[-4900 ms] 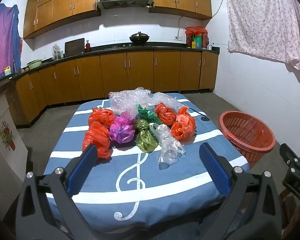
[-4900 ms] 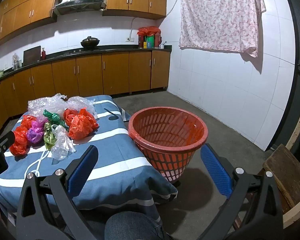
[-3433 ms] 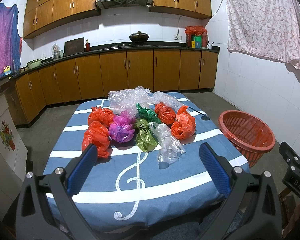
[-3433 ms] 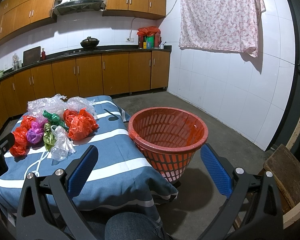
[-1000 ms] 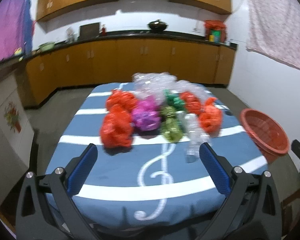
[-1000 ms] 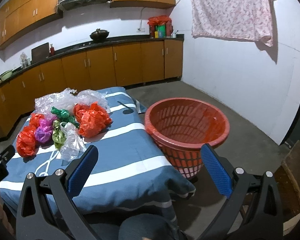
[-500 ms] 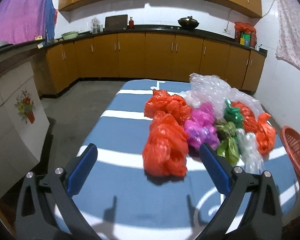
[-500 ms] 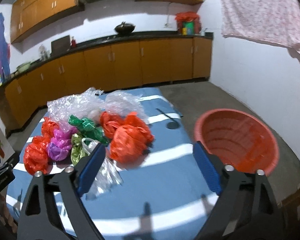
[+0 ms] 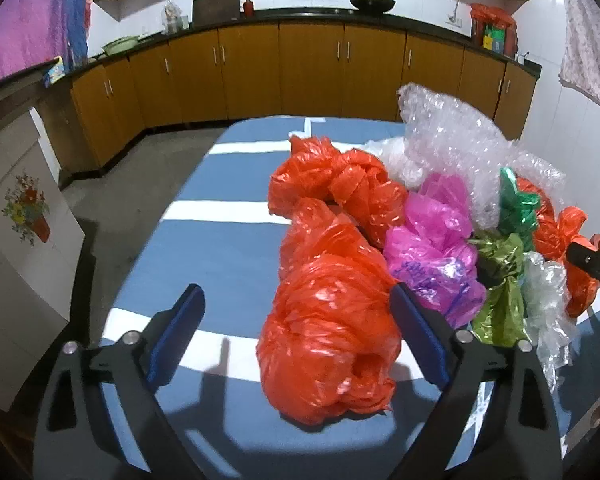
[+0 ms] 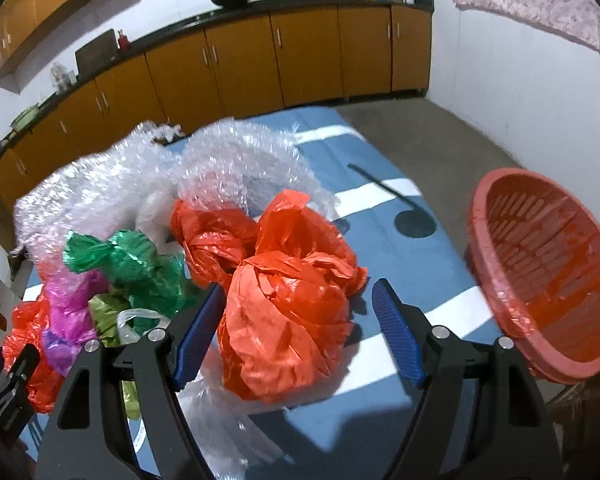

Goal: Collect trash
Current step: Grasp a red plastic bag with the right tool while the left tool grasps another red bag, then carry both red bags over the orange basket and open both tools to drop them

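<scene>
Crumpled plastic bags lie piled on a table with a blue, white-striped cloth. My left gripper hangs low over the pile's left end. Its jaws are closing around a big red bag, which lies nearer the right pad, and a wide gap stays on the left. My right gripper straddles another red bag at the pile's right end. Those jaws are closing too, with a gap left at the right pad. A red slotted basket stands off the table's right side.
Behind the two red bags lie a pink bag, green bags, a clear bag, more red bags and bubble wrap. Wooden cabinets line the far wall. A tiled unit with a flower picture stands left.
Both grippers have moved forward and down onto the pile, the left toward its left end, the right toward its right end. Both pairs of jaws have narrowed around a red bag.
</scene>
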Demonstrator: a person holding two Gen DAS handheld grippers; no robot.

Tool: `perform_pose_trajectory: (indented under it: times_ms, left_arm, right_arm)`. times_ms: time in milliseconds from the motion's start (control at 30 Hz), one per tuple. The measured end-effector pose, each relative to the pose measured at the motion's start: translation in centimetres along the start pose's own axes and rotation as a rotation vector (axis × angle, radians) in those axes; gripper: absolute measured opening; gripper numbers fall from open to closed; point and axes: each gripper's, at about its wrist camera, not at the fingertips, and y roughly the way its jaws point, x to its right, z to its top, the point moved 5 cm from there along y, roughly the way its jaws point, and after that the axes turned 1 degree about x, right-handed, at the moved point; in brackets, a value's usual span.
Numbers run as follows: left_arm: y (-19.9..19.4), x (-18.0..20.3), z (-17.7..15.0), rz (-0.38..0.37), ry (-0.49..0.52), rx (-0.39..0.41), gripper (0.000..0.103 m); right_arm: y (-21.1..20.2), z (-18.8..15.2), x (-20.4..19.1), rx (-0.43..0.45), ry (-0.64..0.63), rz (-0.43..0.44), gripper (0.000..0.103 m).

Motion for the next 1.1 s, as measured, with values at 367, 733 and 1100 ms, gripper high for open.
perform_pose_trajectory:
  times_ms: [367, 733, 1100]
  left_arm:
    - [2.0, 0.3, 0.0, -0.085, -0.015, -0.033, 0.053]
    - [-1.7, 0.1, 0.1, -0.127, -0.020, 0.040, 0.042]
    - [-8.8, 1.7, 1.2, -0.214, -0.010, 0.153, 0.042]
  right_arm:
    - [1.0, -0.6, -0.5, -0.033, -0.033, 0.041, 0.055]
    - [-2.0, -0.7, 1.6, 0.035, -0.007, 0.063, 0.052]
    - [-6.8, -0.9, 4.7, 0.111, 0.016, 0.043, 0.051]
